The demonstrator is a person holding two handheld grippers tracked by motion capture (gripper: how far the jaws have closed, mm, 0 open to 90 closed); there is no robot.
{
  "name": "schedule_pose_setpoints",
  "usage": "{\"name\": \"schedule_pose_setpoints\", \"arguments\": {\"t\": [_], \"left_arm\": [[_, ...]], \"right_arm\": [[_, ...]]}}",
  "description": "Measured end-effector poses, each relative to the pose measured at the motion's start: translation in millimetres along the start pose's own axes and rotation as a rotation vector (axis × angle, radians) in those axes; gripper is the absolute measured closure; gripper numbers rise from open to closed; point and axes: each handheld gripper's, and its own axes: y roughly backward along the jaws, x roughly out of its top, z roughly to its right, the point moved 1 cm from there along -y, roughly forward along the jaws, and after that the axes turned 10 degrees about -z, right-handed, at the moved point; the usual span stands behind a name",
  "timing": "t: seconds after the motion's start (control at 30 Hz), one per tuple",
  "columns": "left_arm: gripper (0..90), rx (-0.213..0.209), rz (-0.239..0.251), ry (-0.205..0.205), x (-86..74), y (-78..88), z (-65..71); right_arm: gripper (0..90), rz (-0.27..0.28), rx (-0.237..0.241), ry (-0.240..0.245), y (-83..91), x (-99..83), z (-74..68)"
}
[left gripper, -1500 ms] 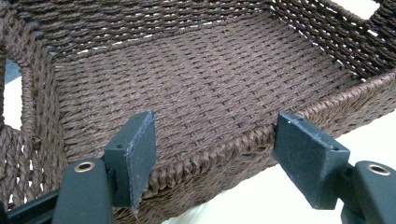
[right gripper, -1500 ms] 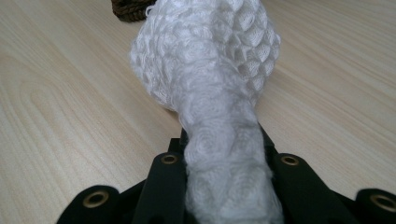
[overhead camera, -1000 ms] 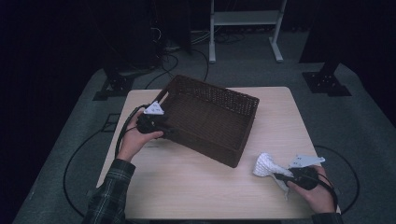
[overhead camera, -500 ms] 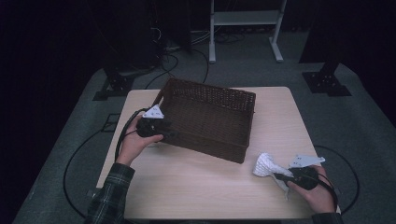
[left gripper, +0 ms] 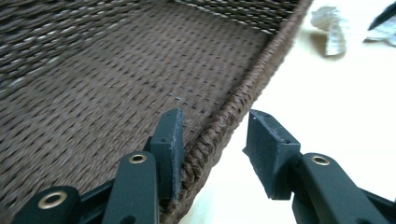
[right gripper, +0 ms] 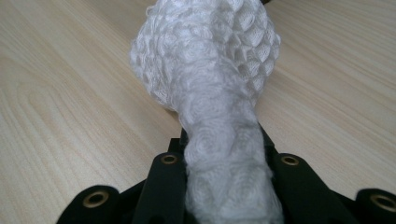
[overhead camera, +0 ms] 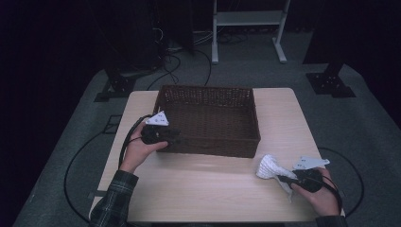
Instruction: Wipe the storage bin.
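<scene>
A dark brown wicker basket [overhead camera: 213, 147] stands square on the light wooden table [overhead camera: 198, 189], and nothing shows inside it. My left gripper [overhead camera: 176, 137] sits at its front left corner, jaws astride the rim [left gripper: 261, 70]. They have just been closing. The inner pad [left gripper: 173, 140] touches the rim, while the outer one stands off it with a gap, so the left gripper [left gripper: 212, 135] is still open. At the table's front right, my right gripper [overhead camera: 279, 177] is shut on a white knitted cloth [right gripper: 210, 70], which bunches out ahead of the jaws just above the table.
Table edges lie close to both hands. Beyond the table a grey floor carries cables, dark stand bases [overhead camera: 330, 84] and a white frame [overhead camera: 248, 19]. Bare wood stretches between the basket's front wall and the near edge.
The basket has swung from a skewed position to square with the table, along with my left gripper at its corner. The right gripper and cloth have stayed put.
</scene>
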Motion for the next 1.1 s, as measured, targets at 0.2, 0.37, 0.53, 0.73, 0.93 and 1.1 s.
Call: {"name": "schedule_pose_setpoints", "arguments": {"t": [0.2, 0.37, 0.53, 0.73, 0.93, 1.1], "left_arm": [[62.6, -0.048, -0.005, -0.011, 4.3, -3.5, 11.2], [68.2, -0.089, -0.004, -0.012, 7.0, -6.5, 19.2], [70.8, -0.117, -0.009, -0.022, 9.9, -9.6, 28.9], [73.4, -0.157, -0.023, -0.033, 14.6, -13.8, 42.3], [75.6, -0.189, -0.052, -0.057, 22.6, -16.5, 57.3], [76.7, -0.236, -0.057, -0.1, 31.8, -16.8, 70.9]], "right_arm": [[73.6, -0.001, 0.001, 0.001, -0.2, -0.1, 0.0], [73.6, -0.002, 0.001, 0.001, -0.2, -0.3, 0.1], [73.6, -0.002, 0.001, 0.001, 0.0, -0.3, 0.0], [73.6, -0.002, 0.001, 0.004, -0.2, -0.1, -0.1], [73.6, -0.002, 0.001, 0.004, 0.1, -0.2, 0.0], [73.6, -0.002, 0.001, 0.005, 0.0, 0.0, 0.1]]}}
